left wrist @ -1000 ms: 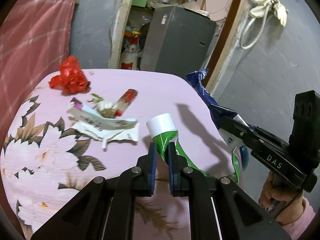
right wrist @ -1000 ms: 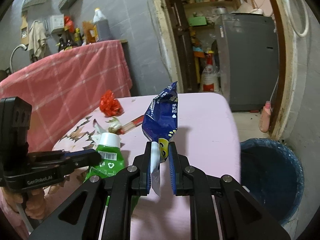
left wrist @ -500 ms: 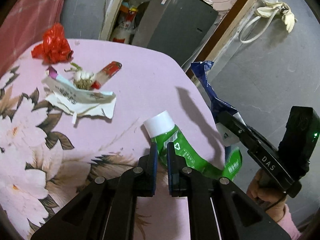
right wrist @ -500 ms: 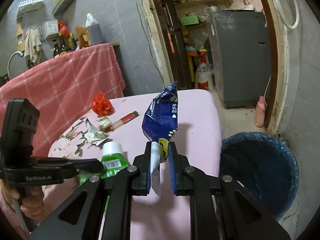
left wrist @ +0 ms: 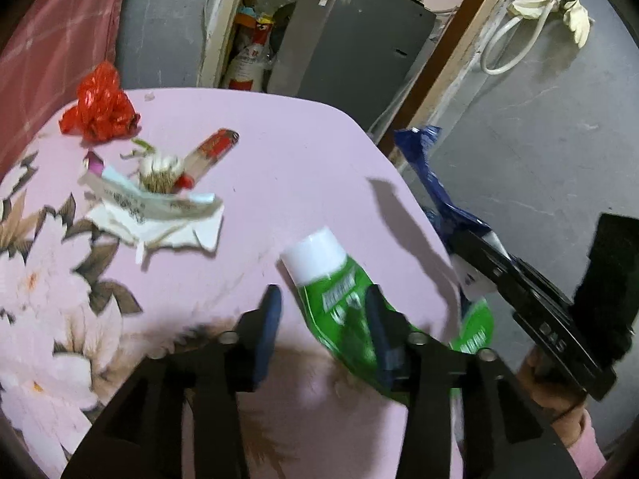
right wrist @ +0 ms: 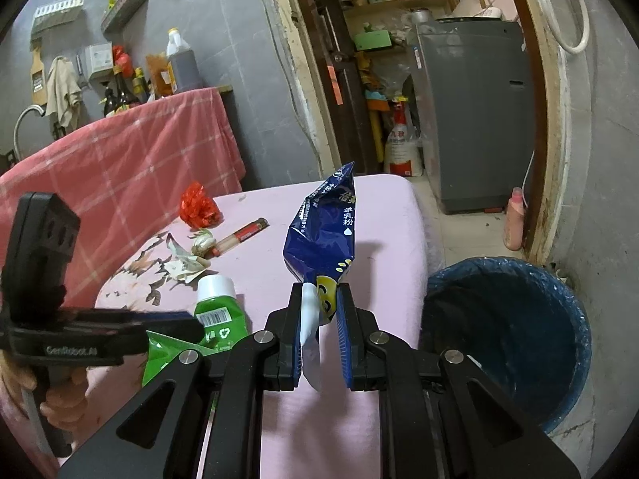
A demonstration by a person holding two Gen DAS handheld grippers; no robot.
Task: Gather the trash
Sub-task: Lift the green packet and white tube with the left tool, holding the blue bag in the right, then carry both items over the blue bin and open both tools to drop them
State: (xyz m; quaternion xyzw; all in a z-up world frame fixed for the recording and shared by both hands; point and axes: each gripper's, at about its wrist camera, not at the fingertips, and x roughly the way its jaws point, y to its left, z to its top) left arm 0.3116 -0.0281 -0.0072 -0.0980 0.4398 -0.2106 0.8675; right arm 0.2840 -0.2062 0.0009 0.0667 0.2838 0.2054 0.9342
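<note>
1. Green plastic, the tube (left wrist: 339, 299) with the white cap, lies on the pink desk (left wrist: 279, 151) near its edge, between the jaws of our left tongs (left wrist: 319, 311); these have just been opening, and the pads do not press it.
2. We judge this a re-grip or a release; the next move calls for carrying it to the blue-lined bin (right wrist: 507, 335).
3. Our right tongs (right wrist: 319, 319), closed on the blue pouch (right wrist: 323, 235), hold it upright beside that bin.
4. Both tongs point forward and down.
</note>
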